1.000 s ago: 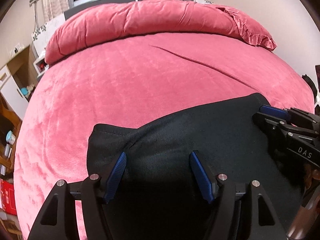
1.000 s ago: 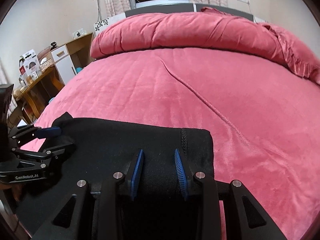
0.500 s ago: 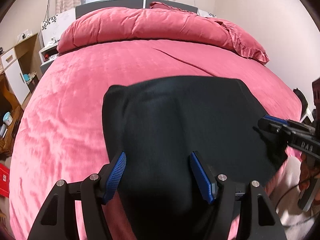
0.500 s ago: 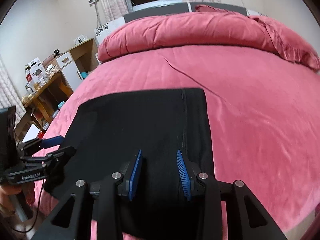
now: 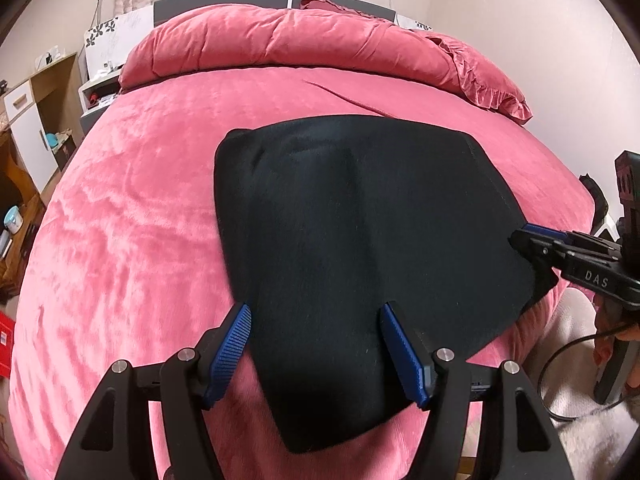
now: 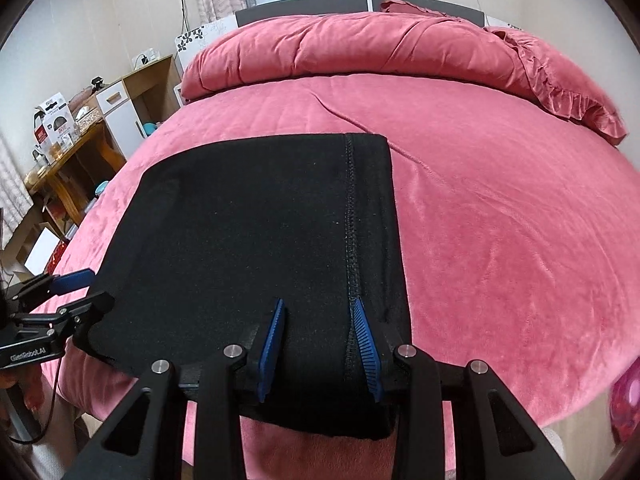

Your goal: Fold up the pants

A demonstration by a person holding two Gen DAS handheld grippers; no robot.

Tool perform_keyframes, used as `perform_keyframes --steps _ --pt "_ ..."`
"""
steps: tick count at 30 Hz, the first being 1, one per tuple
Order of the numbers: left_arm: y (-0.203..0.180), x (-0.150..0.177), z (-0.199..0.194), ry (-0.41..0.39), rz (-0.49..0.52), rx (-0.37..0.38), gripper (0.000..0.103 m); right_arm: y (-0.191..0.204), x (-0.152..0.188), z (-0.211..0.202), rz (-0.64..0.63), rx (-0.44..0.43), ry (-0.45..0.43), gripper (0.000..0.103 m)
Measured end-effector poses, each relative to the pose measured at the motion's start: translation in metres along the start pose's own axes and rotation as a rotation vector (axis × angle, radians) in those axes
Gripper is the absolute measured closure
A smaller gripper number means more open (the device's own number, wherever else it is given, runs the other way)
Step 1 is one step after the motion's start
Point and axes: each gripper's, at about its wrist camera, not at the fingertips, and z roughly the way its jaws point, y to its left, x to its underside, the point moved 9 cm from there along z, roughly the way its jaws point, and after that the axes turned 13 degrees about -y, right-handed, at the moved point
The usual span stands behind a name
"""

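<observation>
The black pants (image 5: 360, 232) lie folded flat near the front edge of the pink bed (image 5: 140, 220). In the right wrist view the pants (image 6: 248, 232) show a stitched seam along their right side. My left gripper (image 5: 316, 344) is open, with its blue fingers on either side of the pants' near-left part. It also shows in the right wrist view (image 6: 76, 292) at the pants' left edge. My right gripper (image 6: 320, 344) is open over the near-right end, beside the seam. It also shows in the left wrist view (image 5: 536, 240) at the pants' right edge.
A rolled pink duvet (image 6: 360, 48) lies across the head of the bed. A wooden desk with boxes (image 6: 60, 136) and a white cabinet (image 6: 128, 112) stand to the left. A cable (image 5: 560, 380) hangs by the bed's front right corner.
Both grippers have pulled back and up from the pants. The pants now lie spread flat on the bed and more of them shows. The right jaws have opened wider.
</observation>
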Motion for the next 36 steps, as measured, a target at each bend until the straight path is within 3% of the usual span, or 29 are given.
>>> perform_keyframes --steps 2,4,5,11,18,26,36 --pt "0.003 0.000 -0.006 -0.015 -0.024 -0.001 0.034 -0.002 -0.003 -0.006 0.012 0.006 -0.026 0.064" --pt "0.007 -0.001 -0.010 -0.031 -0.036 -0.008 0.034 -0.003 -0.007 -0.009 0.016 0.010 -0.046 0.049" --pt "0.009 -0.002 -0.010 -0.034 -0.037 -0.012 0.034 -0.004 -0.007 -0.010 0.022 0.008 -0.050 0.047" --pt "0.016 -0.001 -0.009 -0.026 -0.064 -0.015 0.027 -0.019 0.000 0.000 0.086 0.029 -0.007 0.043" --pt "0.022 0.002 -0.009 -0.008 -0.121 0.027 0.026 -0.035 0.011 0.010 0.253 -0.029 0.041 0.032" --pt "0.023 0.010 -0.007 0.030 -0.191 0.073 0.026 -0.042 0.017 0.014 0.341 -0.078 0.065 0.028" --pt "0.023 0.031 -0.002 0.134 -0.333 0.194 0.024 -0.044 0.023 0.019 0.446 -0.179 0.091 0.025"
